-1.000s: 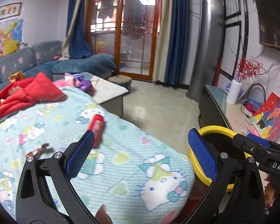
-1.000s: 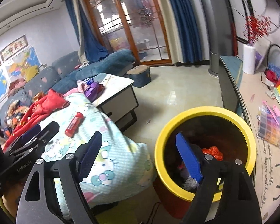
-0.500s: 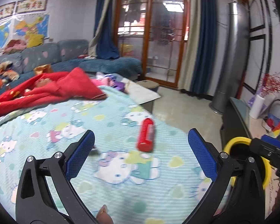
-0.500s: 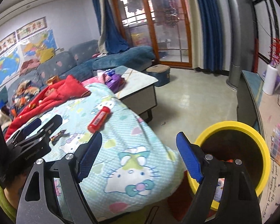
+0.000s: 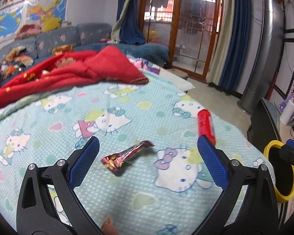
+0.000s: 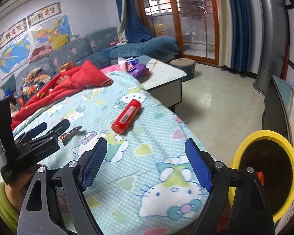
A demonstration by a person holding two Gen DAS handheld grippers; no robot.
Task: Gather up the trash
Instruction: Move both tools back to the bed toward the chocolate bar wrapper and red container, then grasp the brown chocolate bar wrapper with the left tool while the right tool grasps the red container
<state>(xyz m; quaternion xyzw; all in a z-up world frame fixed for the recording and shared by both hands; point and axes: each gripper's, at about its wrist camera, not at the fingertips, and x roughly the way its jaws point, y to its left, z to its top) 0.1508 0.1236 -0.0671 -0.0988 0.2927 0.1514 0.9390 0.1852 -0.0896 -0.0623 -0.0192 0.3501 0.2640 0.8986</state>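
A dark snack wrapper (image 5: pixel 125 156) lies on the Hello Kitty blanket (image 5: pixel 127 186), right in front of my open, empty left gripper (image 5: pixel 147 156). It also shows in the right wrist view (image 6: pixel 70 135), beside the left gripper's fingers (image 6: pixel 54 129). A red tube (image 5: pixel 205 125) lies further right on the blanket, and shows in the right wrist view (image 6: pixel 127 116). My right gripper (image 6: pixel 145 165) is open and empty above the blanket's edge. The yellow-rimmed bin (image 6: pixel 264 172) stands on the floor to its right, with trash inside.
A red blanket (image 5: pixel 68 72) lies at the far side of the Hello Kitty blanket. A white coffee table (image 6: pixel 162 72) with purple items stands beyond. A dark TV cabinet (image 6: pixel 276 101) runs along the right wall. A grey sofa (image 6: pixel 68 49) is behind.
Both grippers swung left, away from the bin and over the blanket. The wrapper now sits between the left gripper's fingers in view. The red tube shifted to the right.
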